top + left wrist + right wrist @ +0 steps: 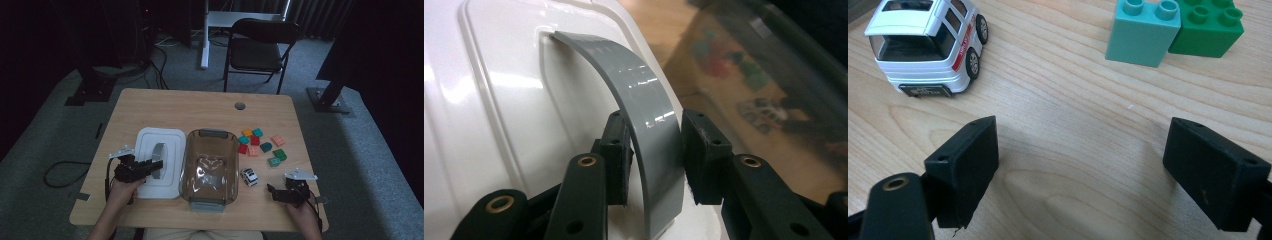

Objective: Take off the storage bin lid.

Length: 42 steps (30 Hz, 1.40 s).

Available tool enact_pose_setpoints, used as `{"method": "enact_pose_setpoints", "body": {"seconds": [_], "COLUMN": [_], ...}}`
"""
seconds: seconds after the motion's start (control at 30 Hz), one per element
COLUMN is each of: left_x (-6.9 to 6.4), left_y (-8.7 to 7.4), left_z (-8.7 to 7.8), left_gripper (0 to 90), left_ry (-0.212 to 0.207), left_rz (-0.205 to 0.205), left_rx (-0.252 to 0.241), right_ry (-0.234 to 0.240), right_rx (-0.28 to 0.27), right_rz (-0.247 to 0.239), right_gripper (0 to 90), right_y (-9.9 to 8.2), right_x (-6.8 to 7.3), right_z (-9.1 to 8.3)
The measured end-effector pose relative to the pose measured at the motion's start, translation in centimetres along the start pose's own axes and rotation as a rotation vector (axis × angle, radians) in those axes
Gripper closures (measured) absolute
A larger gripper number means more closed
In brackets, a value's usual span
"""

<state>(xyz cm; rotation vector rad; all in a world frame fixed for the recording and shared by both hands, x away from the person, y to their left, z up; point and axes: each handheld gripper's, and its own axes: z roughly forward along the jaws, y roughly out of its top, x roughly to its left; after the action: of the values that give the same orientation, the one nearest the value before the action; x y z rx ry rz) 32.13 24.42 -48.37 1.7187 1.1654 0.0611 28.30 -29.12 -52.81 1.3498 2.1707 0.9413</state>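
- Lid: white, flat on the surface left of centre in the high view, long axis running from the bottom edge toward the top of the frame, just beside the clear bin.
- Handle: grey arched strap on the lid, rising from the upper left of the left gripper view and curving down to bottom centre; its length follows the lid's long axis.
- Left gripper: clenched on the handle, one pad on each face of the strap, pointing toward the right of the high view.
- Right gripper: released, jaws wide apart over bare wood at lower right, grasping nothing.
- Toy car: white, upper left of the right gripper view, rear toward the camera.
- Bricks: coloured cluster, right of the bin.
- Surface: light wood, on grey carpet; a folding chair stands beyond in a dark room.
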Motion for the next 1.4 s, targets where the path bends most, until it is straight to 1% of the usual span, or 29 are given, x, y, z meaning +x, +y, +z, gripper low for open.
{"method": "enact_pose_setpoints", "body": {"seconds": [0.03, 0.13, 0.17, 0.2, 0.3, 0.33, 0.37, 0.43, 0.47, 0.53, 0.57, 0.6, 0.63, 0.67, 0.73, 0.83, 0.87, 0.97, 1.0, 1.03, 1.07, 1.1, 1.13, 1.17, 1.2, 1.27, 1.33, 1.37, 1.4], "left_x": [0.0, 0.6, 0.8, 1.1, 1.4, 1.4, 1.7, 1.8, 1.8, 1.6, 1.3, 1.1, 0.8, 0.5, 0.3, 0.2, 0.2, 0.0, 0.0, -0.2, -0.2, -0.3, -0.4, -0.5, -0.7, -1.0, -1.1, -1.3, -1.5], "left_y": [0.0, -0.3, -0.4, -0.4, -0.5, -0.5, -0.7, -0.9, -0.9, -1.1, -1.1, -1.1, -1.0, -0.9, -0.7, -0.8, -0.8, -0.8, -0.8, -0.7, -0.7, -0.7, -0.7, -0.7, -0.6, -0.6, -0.6, -0.7, -0.7], "left_z": [0.0, 0.9, 1.1, 1.5, 2.0, 2.0, 2.6, 2.9, 2.9, 3.0, 3.0, 2.9, 2.8, 2.7, 2.4, 2.2, 2.1, 1.7, 1.5, 1.2, 1.2, 1.1, 1.0, 1.0, 1.0, 1.1, 1.2, 1.4, 1.5], "left_gripper": [67.0, 67.1, 67.1, 67.0, 66.6, 66.4, 65.3, 63.7, 62.9, 62.4, 61.2, 58.6, 53.6, 50.9, 46.7, 45.4, 42.1, 39.4, 39.4, 33.7, 31.0, 31.0, 25.1, 25.1, 17.0, 15.1, 7.0, 7.0, 1.2], "left_ry": [0.0, 0.012, 0.013, 0.001, 0.001, 0.001, 0.03, 0.055, 0.055, 0.076, 0.096, 0.108, 0.126, 0.146, 0.169, 0.169, 0.167, 0.174, 0.185, 0.21, 0.21, 0.214, 0.212, 0.211, 0.217, 0.226, 0.23, 0.216, 0.227], "left_rz": [0.0, -0.009, -0.019, -0.031, -0.056, -0.056, -0.059, -0.055, -0.055, -0.032, -0.008, 0.019, 0.033, 0.049, 0.051, 0.053, 0.047, 0.048, 0.057, 0.072, 0.072, 0.071, 0.071, 0.074, 0.079, 0.098, 0.107, 0.117, 0.125], "left_rx": [0.0, 0.025, 0.03, 0.035, 0.04, 0.04, 0.045, 0.058, 0.058, 0.052, 0.051, 0.049, 0.04, 0.043, 0.039, 0.041, 0.038, 0.025, 0.017, 0.003, 0.003, -0.001, -0.005, -0.005, -0.003, 0.004, 0.012, 0.028, 0.03], "right_ry": [0.0, 0.0, 0.0, 0.0, 0.0, 0.0, 0.0, 0.0, 0.0, 0.0, 0.0, 0.0, 0.0, 0.0, 0.0, 0.0, 0.0, 0.0, 0.0, 0.0, 0.0, 0.0, 0.0, 0.0, 0.0, 0.0, 0.0, 0.0, 0.0], "right_rx": [0.0, 0.0, 0.0, 0.0, 0.0, 0.0, 0.0, 0.0, 0.0, 0.0, 0.0, 0.0, 0.0, 0.0, 0.0, 0.0, 0.0, 0.0, 0.0, 0.0, 0.0, 0.0, 0.0, 0.0, 0.0, 0.0, 0.0, 0.0, 0.0], "right_rz": [0.0, -0.001, 0.0, -0.001, 0.0, 0.0, -0.001, 0.0, 0.0, -0.001, 0.0, 0.0, 0.0, 0.0, 0.0, 0.0, 0.0, 0.0, 0.0, -0.001, -0.001, -0.001, 0.0, 0.0, 0.0, 0.0, 0.0, 0.0, -0.001], "right_gripper": [14.2, 14.2, 14.2, 14.2, 14.2, 14.2, 14.2, 14.2, 14.2, 14.2, 14.2, 14.2, 14.2, 14.2, 14.2, 14.2, 14.2, 14.2, 14.2, 14.2, 14.2, 14.2, 14.2, 14.2, 14.2, 14.2, 14.2, 14.2, 14.1], "right_y": [0.0, 0.0, 0.0, 0.0, 0.0, 0.0, 0.0, 0.0, 0.0, 0.0, 0.0, 0.0, 0.0, 0.0, 0.0, 0.0, 0.0, 0.0, 0.0, 0.0, 0.0, 0.0, 0.0, 0.0, 0.0, 0.0, 0.0, 0.0, 0.0], "right_x": [0.0, 0.0, 0.0, 0.0, 0.0, 0.0, 0.0, 0.0, 0.0, 0.0, 0.0, 0.0, 0.0, 0.0, 0.0, 0.0, 0.0, 0.0, 0.0, 0.0, 0.0, 0.0, 0.0, 0.0, 0.0, 0.0, 0.0, 0.0, 0.0], "right_z": [0.0, 0.0, 0.0, 0.0, 0.0, 0.0, 0.0, 0.0, 0.0, 0.0, 0.0, 0.0, 0.0, 0.0, 0.0, 0.0, 0.0, 0.0, 0.0, 0.0, 0.0, 0.0, 0.0, 0.0, 0.0, 0.0, 0.0, 0.0, 0.0]}}
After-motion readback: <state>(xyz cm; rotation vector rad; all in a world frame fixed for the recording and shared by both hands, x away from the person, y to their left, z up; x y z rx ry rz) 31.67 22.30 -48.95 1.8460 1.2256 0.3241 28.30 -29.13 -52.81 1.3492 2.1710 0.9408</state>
